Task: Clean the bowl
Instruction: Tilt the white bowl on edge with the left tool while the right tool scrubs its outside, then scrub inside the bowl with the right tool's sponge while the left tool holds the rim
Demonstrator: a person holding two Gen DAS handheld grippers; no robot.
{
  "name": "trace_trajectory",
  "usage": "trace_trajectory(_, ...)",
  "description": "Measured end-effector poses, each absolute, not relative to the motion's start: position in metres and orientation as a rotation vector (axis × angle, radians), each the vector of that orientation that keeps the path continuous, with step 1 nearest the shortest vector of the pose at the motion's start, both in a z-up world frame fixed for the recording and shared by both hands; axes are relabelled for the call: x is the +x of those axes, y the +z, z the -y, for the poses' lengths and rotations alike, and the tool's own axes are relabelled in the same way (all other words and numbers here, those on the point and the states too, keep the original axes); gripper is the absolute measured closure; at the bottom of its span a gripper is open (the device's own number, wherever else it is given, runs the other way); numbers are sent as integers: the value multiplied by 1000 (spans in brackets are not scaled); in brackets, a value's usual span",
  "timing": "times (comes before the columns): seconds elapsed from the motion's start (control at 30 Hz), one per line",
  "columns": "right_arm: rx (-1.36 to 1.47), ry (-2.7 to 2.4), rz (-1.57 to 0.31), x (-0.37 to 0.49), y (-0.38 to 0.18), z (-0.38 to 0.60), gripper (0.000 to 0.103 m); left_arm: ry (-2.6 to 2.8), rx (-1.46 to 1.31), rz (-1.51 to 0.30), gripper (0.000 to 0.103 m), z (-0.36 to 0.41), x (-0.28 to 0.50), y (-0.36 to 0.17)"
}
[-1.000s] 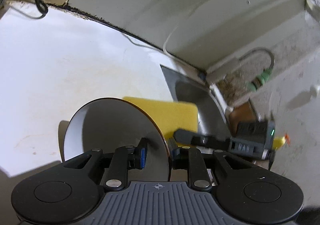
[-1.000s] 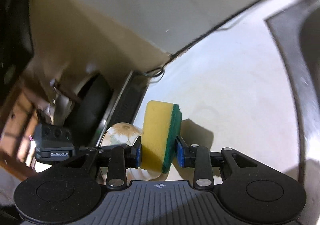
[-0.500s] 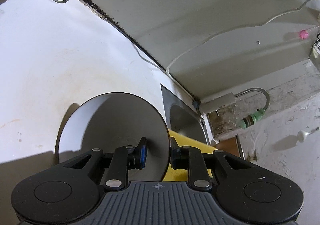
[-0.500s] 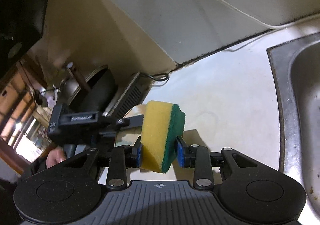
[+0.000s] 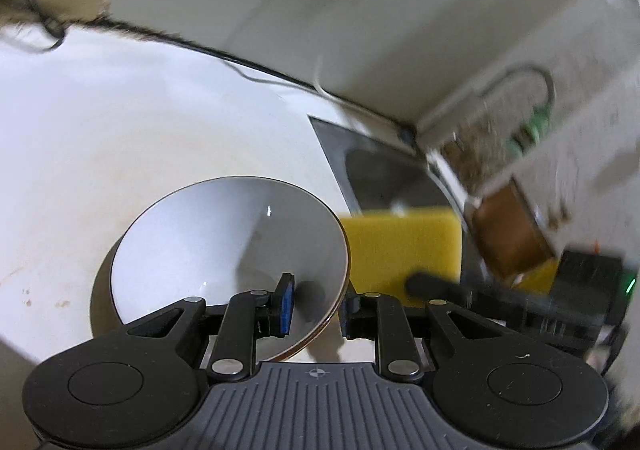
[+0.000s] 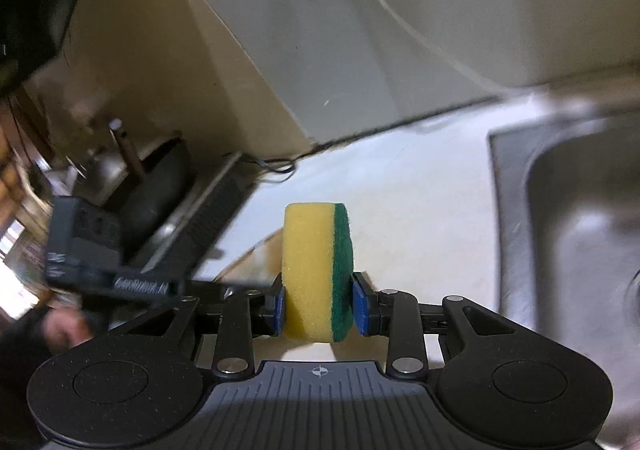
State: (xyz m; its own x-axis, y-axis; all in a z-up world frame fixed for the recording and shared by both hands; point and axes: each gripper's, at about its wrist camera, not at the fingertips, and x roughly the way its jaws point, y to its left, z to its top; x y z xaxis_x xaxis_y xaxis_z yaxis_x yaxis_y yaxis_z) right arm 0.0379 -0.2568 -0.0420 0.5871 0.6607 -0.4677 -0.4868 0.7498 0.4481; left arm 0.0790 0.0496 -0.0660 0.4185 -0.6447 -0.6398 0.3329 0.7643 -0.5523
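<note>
My left gripper (image 5: 316, 308) is shut on the rim of a white bowl (image 5: 208, 242) with a brown edge, held tilted above the white counter (image 5: 100, 122). My right gripper (image 6: 318, 308) is shut on a yellow sponge with a green scouring side (image 6: 316, 270). In the left wrist view the sponge (image 5: 400, 246) sits just right of the bowl's outer wall, with the right gripper (image 5: 520, 298) behind it. In the right wrist view the bowl's outer side (image 6: 260, 254) shows just left of the sponge, and the left gripper's body (image 6: 100, 262) is blurred beyond it.
A steel sink (image 6: 568, 218) lies to the right of the counter, with a tap (image 5: 532, 106) at the wall. A dark pan (image 6: 160, 186) and a stove edge (image 6: 216, 206) stand at the counter's far left. A cable (image 5: 36, 22) runs along the wall joint.
The bowl has tilted so its white inside faces the left camera. The sponge has come up beside the bowl's right outer wall. Both grippers are moving; the views are blurred.
</note>
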Motion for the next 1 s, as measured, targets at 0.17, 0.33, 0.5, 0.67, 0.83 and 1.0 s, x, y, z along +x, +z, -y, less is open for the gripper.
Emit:
trace_trajectory(0.17,-8,690,-569,25,-11,231,71,-637,-326,-951,75,-43,72,-67)
trace_trajectory(0.33,-283,737,-483,7,9,191,71,-686,-306,-963,73,-32,56,-74)
trace_trajectory(0.5,-398,799,-496,-6,7,168,71,-687,-244,-938,70,-23,46,-71)
trace_trajectory(0.67,-464,834,-522,-13,6,151,71,-667,-162,-857,60,-39,13,-38)
trace_trajectory(0.83,-505,861,-554,-17,7,139,71,-498,-96,-750,51,-68,-17,-17)
trace_trajectory(1.0,-608,851,-636,-3,-17,108,71,-393,-96,-819,63,-72,2,-46)
